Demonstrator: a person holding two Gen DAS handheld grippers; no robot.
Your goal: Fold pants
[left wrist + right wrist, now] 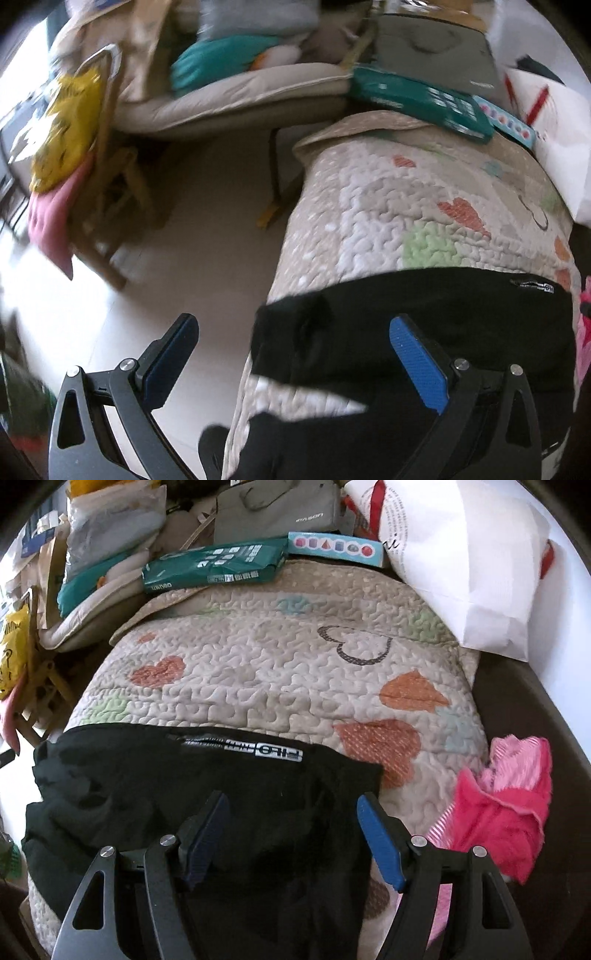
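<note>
Black pants (192, 797) spread flat across the near end of a heart-patterned quilt (280, 672), waistband with its white label (264, 751) turned toward the far clutter, probably laid out this way so a fold can be made over a smooth base. One edge of the fabric hanging over the quilt's left side toward the pale floor (192, 206), apparently not yet squared up. Right gripper (291, 834) spread wide and holding nothing, hovering low over the pants, left blue pad above the dark cloth and right pad near the garment's right edge; contact with the fabric hard to judge. Left gripper (295, 354) likewise released and empty, straddling the overhanging left edge, one finger out over the floor and the other above the black cloth. Both seemingly placed at opposite sides of the garment to pinch each edge for a fold. Crumpled pink cloth (502, 805) just beside the quilt on the right, well apart from the pants; green packet (214, 566) and white bag (465, 561) at the far end, out of the way.
</note>
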